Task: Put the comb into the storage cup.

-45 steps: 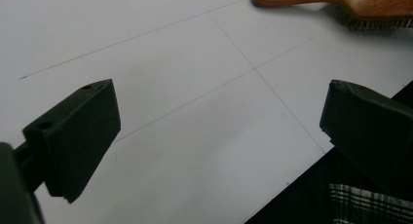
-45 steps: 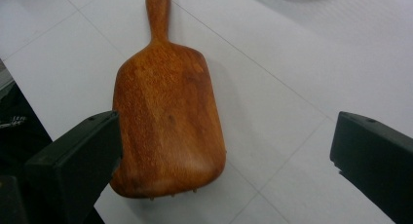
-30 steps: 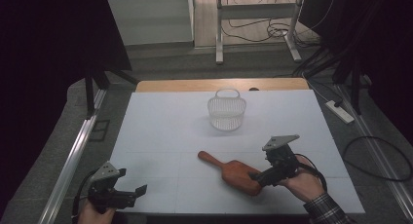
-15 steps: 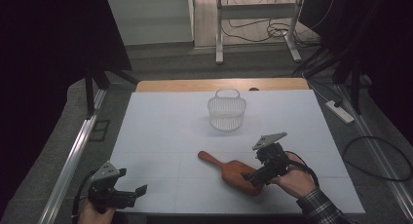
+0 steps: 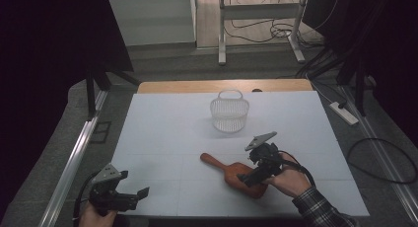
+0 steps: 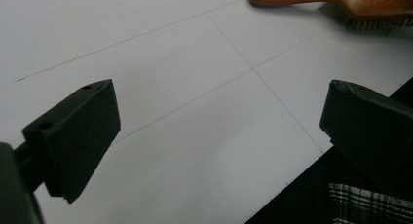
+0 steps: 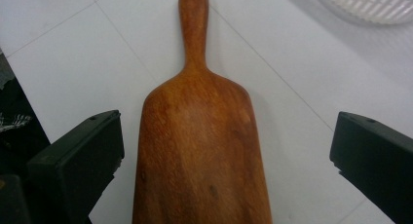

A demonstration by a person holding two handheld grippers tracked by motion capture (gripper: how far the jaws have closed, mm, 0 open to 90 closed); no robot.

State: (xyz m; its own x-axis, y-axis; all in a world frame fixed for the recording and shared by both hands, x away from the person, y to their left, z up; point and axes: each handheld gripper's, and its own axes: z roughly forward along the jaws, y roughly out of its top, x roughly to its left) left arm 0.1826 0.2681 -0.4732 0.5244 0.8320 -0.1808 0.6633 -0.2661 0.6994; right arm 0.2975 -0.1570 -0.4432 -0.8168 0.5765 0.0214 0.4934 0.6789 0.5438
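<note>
A brown wooden hairbrush [image 5: 235, 174] lies bristles down on the white table, handle pointing left and away. My right gripper [image 5: 251, 177] hovers over its wide head, open, a jaw on each side. From the right gripper view, the brush [image 7: 202, 136] runs up between the two spread jaws without touching them. My left gripper [image 5: 140, 195] rests open at the front left corner of the table with nothing between its jaws. The brush's handle and bristles [image 6: 341, 5] show far off in the left gripper view.
A small white wire basket [image 5: 229, 111] stands upright at the middle back of the white table top [image 5: 167, 133]. Its rim [image 7: 370, 5] shows in the right gripper view. Metal rails run along the table's left side. Cables and a power strip [image 5: 344, 113] lie on the floor at right.
My right gripper has come down and leftward onto the brush's head, tilting forward. The left gripper has stayed where it was.
</note>
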